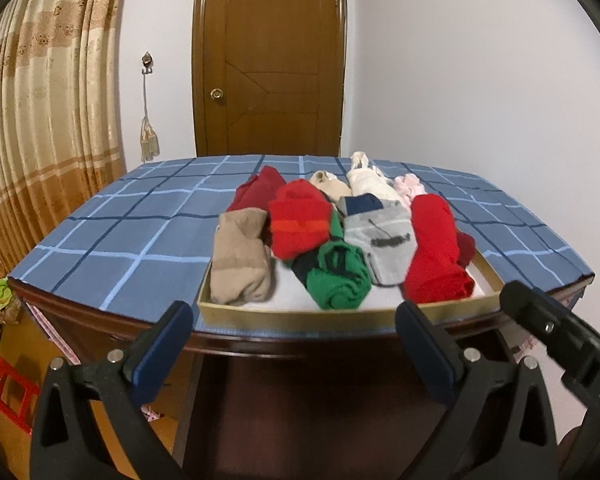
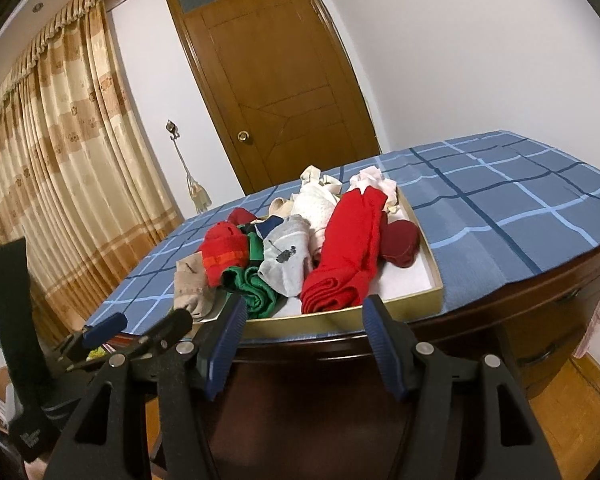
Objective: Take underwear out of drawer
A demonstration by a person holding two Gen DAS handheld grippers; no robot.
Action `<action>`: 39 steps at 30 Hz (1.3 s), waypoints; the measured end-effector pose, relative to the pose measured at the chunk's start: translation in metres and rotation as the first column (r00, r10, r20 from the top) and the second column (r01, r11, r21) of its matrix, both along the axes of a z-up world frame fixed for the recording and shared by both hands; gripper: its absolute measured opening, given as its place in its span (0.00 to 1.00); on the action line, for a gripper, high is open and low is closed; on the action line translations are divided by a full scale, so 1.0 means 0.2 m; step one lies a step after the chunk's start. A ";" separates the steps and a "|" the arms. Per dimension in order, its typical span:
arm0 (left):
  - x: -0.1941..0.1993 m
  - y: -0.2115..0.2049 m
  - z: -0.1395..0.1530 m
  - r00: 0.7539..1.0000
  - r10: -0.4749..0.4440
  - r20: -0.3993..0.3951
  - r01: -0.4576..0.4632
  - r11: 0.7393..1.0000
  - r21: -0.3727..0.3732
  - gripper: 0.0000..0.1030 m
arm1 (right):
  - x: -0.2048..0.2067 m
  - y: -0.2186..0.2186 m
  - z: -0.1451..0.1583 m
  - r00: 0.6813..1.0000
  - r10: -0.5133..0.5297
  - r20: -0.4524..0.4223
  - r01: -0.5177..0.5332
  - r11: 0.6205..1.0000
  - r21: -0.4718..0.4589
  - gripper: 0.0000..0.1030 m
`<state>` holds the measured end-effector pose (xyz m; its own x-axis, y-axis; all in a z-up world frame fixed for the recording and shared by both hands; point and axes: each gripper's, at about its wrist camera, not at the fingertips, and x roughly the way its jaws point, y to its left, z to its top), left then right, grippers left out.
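Note:
A shallow gold-rimmed drawer tray (image 1: 300,314) (image 2: 340,316) sits on a table with a blue checked cloth (image 1: 132,232) (image 2: 500,208). It holds several rolled garments: a beige roll (image 1: 240,260), a bright red roll (image 1: 300,216), a green roll (image 1: 336,276), a grey piece (image 1: 384,240) (image 2: 288,260), a long red roll (image 1: 436,252) (image 2: 348,248), dark red and white pieces behind. My left gripper (image 1: 296,320) is open and empty, just in front of the tray's near edge. My right gripper (image 2: 304,316) is open and empty at the same edge; it also shows at the right of the left wrist view (image 1: 540,320).
The table has a dark wooden front with drawers (image 2: 548,320). A brown door (image 1: 272,60) and white wall stand behind, curtains (image 1: 40,120) at the left. A red crate (image 1: 4,380) and clutter lie on the floor at lower left.

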<state>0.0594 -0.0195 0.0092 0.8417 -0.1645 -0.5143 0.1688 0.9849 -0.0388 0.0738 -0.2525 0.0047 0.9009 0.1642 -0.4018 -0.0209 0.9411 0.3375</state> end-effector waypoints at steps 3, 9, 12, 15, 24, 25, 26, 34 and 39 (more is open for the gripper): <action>-0.06 0.01 0.00 1.000 0.001 0.011 -0.001 1.000 0.005 1.00 | -0.06 0.00 0.01 1.000 -0.005 0.016 0.005 1.000 0.008 0.61; -0.15 0.03 0.02 1.000 -0.002 0.025 0.002 1.000 -0.007 1.00 | -0.17 0.01 0.02 0.999 -0.020 0.044 0.019 0.999 0.030 0.62; -0.21 0.04 0.03 0.999 -0.002 0.038 0.002 1.000 -0.004 1.00 | -0.21 0.01 0.03 0.998 -0.020 0.056 0.018 0.999 0.036 0.62; -0.26 0.04 0.05 0.999 -0.003 0.050 0.003 1.000 -0.006 1.00 | -0.26 0.02 0.05 0.997 -0.024 0.077 0.022 0.999 0.034 0.62; -0.41 0.05 0.09 0.995 0.000 0.100 0.000 1.000 -0.002 1.00 | -0.42 0.04 0.11 0.989 -0.029 0.143 0.026 0.999 0.024 0.68; -0.42 0.05 0.09 0.995 0.001 0.103 -0.001 1.000 -0.001 1.00 | -0.44 0.04 0.12 0.988 -0.031 0.149 0.028 0.999 0.024 0.68; -0.44 0.05 0.10 0.994 0.003 0.105 -0.003 1.000 0.000 1.00 | -0.46 0.04 0.12 0.988 -0.030 0.152 0.027 0.999 0.022 0.68; -0.54 0.05 0.14 0.991 -0.002 0.137 0.000 1.000 0.013 1.00 | -0.55 0.04 0.16 0.984 -0.027 0.179 0.023 0.999 0.024 0.69; -0.58 0.05 0.15 0.989 0.000 0.147 -0.003 1.000 0.019 1.00 | -0.60 0.05 0.18 0.980 -0.022 0.199 0.018 1.000 0.020 0.69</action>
<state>-0.0562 -0.0095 0.0393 0.9086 -0.1550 -0.3878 0.1702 0.9854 0.0049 -0.0468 -0.2423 0.0415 0.9658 0.1508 -0.2109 -0.0706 0.9358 0.3455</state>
